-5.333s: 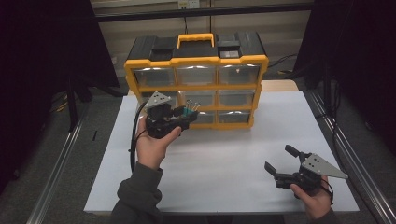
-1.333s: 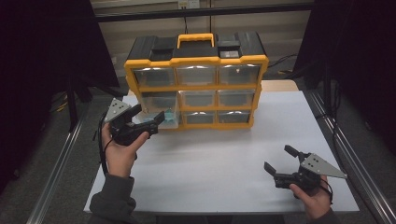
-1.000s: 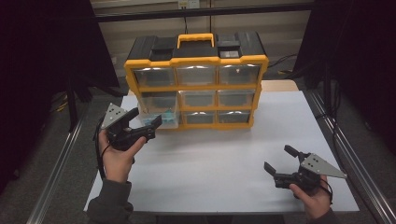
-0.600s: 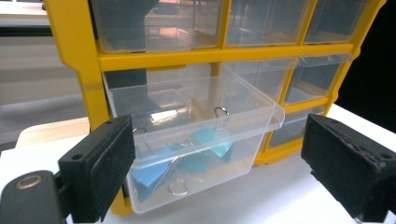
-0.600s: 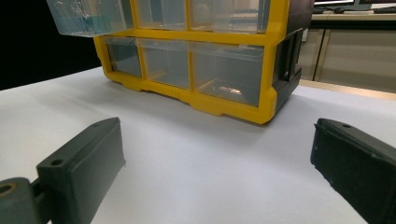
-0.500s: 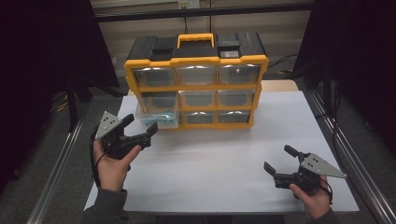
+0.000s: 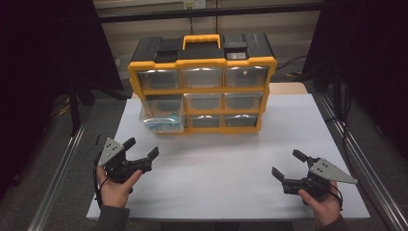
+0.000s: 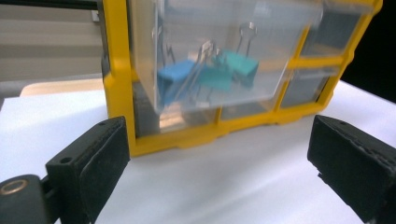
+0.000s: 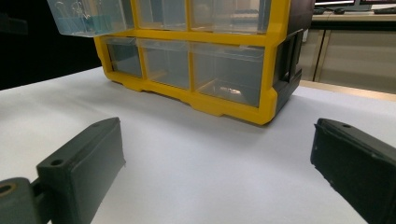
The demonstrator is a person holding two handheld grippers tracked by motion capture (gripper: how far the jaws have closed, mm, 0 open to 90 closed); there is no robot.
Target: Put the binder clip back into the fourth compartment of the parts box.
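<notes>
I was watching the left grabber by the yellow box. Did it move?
Yes. The left gripper pulled back from the organizer, toward the person.

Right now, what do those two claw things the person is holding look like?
Both are black. The left gripper and the right gripper each have two chunky black jaws with small round holes in them, and a grey three-cornered plate on top. A black cable loops from the left one. The person's sleeves look dark grey.

One organizer (image 7: 202, 86) with nine drawers (image 7: 161, 120) — two claws (image 7: 142, 154) — several binder clips (image 8: 208, 74).
</notes>
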